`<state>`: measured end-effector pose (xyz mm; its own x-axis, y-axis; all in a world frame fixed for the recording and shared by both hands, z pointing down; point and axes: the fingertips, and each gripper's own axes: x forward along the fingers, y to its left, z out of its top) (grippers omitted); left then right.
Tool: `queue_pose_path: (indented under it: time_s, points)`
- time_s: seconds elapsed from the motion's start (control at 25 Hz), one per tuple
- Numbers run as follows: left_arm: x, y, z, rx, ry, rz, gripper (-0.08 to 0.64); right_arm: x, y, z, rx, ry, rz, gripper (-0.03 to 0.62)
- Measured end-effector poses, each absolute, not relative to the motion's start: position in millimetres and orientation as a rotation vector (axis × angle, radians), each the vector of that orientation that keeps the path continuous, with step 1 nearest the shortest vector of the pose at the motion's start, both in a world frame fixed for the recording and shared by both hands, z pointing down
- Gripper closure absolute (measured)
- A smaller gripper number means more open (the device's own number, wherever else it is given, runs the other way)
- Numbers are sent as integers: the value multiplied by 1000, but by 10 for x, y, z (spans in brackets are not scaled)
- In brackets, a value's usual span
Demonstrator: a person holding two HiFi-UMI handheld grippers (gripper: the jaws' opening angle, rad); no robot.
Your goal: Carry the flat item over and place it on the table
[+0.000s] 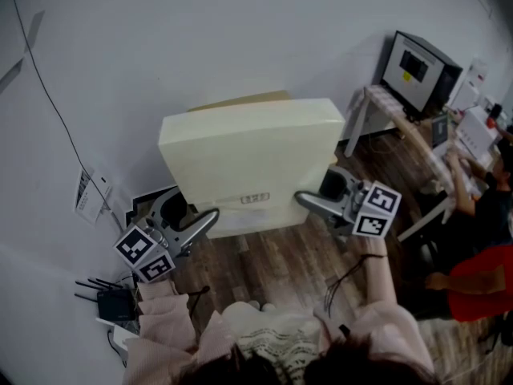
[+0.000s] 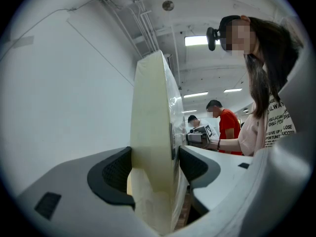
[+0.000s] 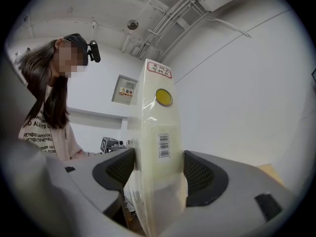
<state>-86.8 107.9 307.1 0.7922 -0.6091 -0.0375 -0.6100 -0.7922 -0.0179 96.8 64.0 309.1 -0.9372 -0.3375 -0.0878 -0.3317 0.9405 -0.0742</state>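
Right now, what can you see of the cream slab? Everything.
The slab is a wide, flat, pale cream panel, soft-looking, wrapped in clear film that bunches at its ends. One end carries a barcode label and a round yellow sticker. It stands on its long edge, held above the wood floor. The left gripper and right gripper clamp opposite ends, jaws pressed on both faces.

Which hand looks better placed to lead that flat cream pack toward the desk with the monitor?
Right, probably. Both tools clamp the flat cream pack, but the right tool holds the side nearest the desk, so it would lead; the left tool follows.
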Motion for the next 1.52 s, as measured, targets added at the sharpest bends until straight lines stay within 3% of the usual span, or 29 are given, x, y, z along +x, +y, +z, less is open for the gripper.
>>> queue_pose_path:
  time_s: [0.68, 1.52]
  points:
    - [-897, 785, 3180, -2938, 1095, 41, 258, 921, 251, 3165, -453, 3005, -66, 273]
    - [-1279, -570, 3386, -2980, 1084, 22, 258, 538, -1065, 3374, -483, 3023, -105, 273]
